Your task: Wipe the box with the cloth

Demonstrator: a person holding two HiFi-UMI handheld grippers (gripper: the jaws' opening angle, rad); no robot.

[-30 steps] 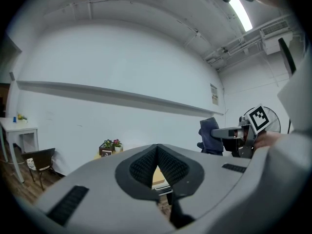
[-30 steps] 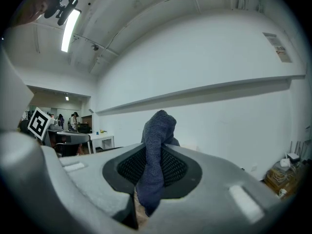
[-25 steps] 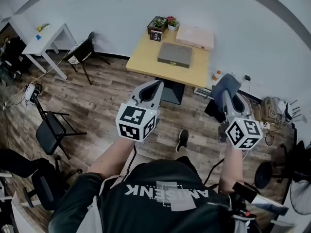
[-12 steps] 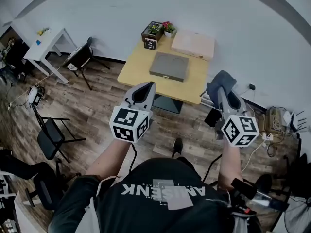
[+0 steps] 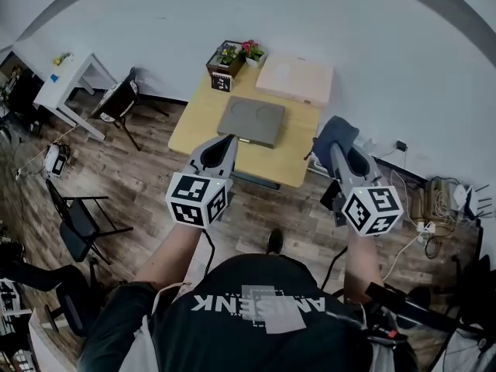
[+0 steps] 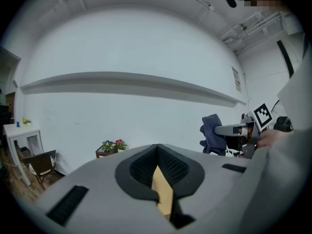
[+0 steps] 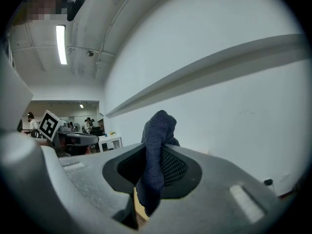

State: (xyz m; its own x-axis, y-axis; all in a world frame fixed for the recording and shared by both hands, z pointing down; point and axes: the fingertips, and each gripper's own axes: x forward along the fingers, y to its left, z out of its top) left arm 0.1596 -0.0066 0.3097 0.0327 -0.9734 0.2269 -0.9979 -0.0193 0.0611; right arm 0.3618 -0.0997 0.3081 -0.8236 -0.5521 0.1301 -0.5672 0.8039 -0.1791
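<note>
The only readable print was white lettering, upside down, on the person's black shirt [image 5: 260, 310], ending in "ENK"; the rest was unclear.

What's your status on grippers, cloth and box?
Right gripper shut on dark blue cloth. Left gripper shut, empty. Grey box untouched on yellow table, both grippers short of it. Nothing in the way.

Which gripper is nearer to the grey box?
Left. The left gripper hangs by the near left corner of the box; the right gripper, holding the cloth, is off to its right.
</note>
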